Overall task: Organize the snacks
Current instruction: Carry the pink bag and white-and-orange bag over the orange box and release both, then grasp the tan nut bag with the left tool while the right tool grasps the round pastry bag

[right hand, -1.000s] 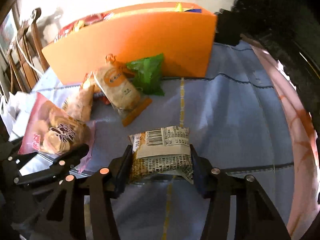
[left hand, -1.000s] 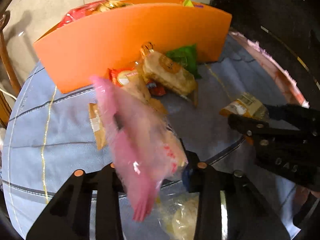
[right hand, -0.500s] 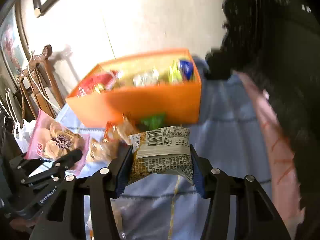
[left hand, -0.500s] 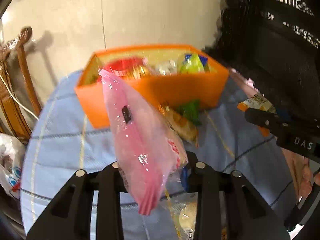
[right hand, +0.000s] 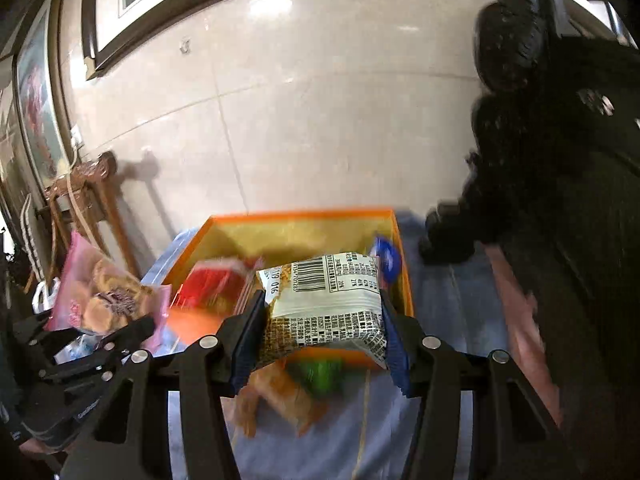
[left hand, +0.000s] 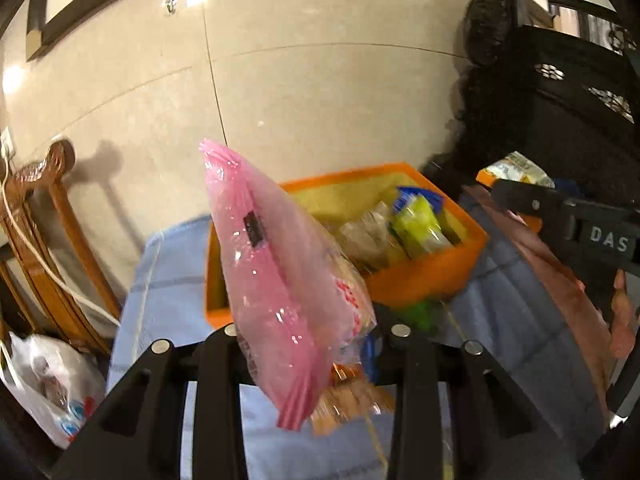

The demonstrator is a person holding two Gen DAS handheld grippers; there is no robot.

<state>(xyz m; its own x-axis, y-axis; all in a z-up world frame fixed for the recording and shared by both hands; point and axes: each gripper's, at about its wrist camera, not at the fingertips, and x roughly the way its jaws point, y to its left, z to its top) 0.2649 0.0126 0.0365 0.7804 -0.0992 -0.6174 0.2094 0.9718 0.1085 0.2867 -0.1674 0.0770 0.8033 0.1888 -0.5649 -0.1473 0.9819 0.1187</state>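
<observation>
At the far left of the left gripper's view, to the left of and below the left gripper (left hand: 308, 340), a white plastic bag (left hand: 48, 392) sat low beside a carved wooden chair (left hand: 44, 248). The left gripper was pinching a pink cookie packet (left hand: 276, 280), which stood up from between its jaws with the sealed top leaning up and to the left and the lower seal hanging below them. Ahead of the gripper, beyond the packet, an orange box (left hand: 424, 276) rested on a pale blue tablecloth (left hand: 168, 280); it held a yellow-green pack (left hand: 420, 224) and some clear-wrapped snacks. Below the jaws, loose orange-brown snacks (left hand: 348, 400) lay blurred on the cloth. To the right of the gripper, the other gripper's black finger reached in, with a person's hand (left hand: 620, 320) under it.

In the right gripper's view, the pink cookie packet (right hand: 100, 292) showed to the left of the right gripper (right hand: 324, 320), level with it. The right gripper was pinching a white barcode-printed snack pack (right hand: 324, 304) crosswise between its blue pads (right hand: 394, 344), directly in front of the orange box (right hand: 200, 320). Inside the box, left of the held pack, lay a red packet (right hand: 212, 284); a blue-topped pack (right hand: 388, 260) stood to its right. Below the gripper, orange snacks (right hand: 276, 396) and a green packet (right hand: 320, 372) lay blurred on the tablecloth (right hand: 448, 300). Dark carved furniture (right hand: 560, 160) filled the right.
</observation>
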